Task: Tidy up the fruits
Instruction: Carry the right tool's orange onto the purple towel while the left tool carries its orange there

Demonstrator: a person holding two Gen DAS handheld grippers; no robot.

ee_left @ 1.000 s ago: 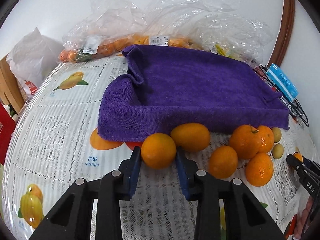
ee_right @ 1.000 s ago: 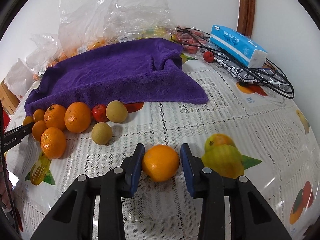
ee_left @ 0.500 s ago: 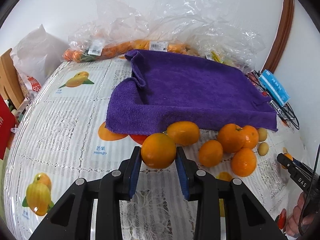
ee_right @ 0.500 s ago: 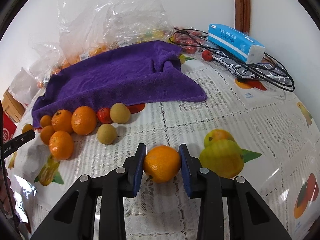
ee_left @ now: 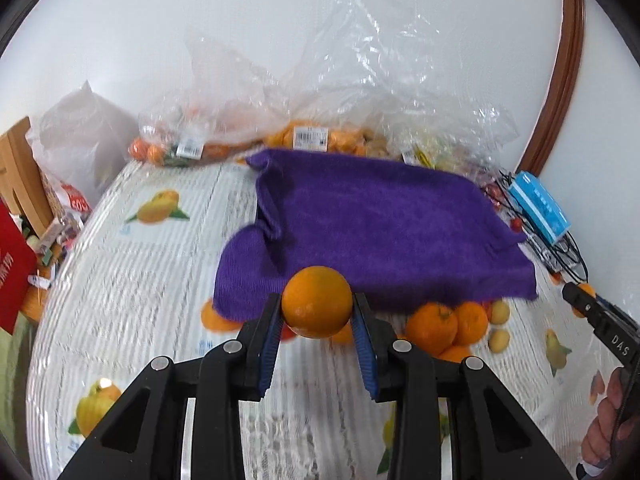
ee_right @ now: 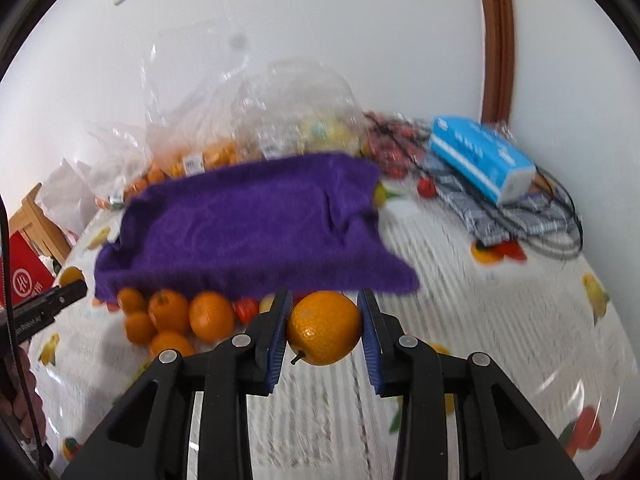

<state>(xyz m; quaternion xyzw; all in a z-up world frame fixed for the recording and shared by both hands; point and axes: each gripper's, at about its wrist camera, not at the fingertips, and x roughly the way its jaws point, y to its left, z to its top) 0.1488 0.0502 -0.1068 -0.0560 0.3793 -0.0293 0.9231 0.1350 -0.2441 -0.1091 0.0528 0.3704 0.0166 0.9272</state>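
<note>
My left tool (ee_left: 317,320) is clamped, both blue pads (ee_left: 269,336) pressing an orange (ee_left: 317,301) held clear above the surface. My right tool (ee_right: 324,330) is likewise clamped on a second orange (ee_right: 323,327), its pads (ee_right: 370,340) tight on either side. Both tools point forward and downward. My right hand (ee_left: 608,428) appears at the lower right edge of the left view, fingers apparently wrapped around the handle; motion blur limits detail.

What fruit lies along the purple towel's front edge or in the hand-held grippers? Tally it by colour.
Round orange citrus fruits: 7, two of them gripped
Small tan round fruits: 2
Small red round fruit: 1
Total: 10
</note>
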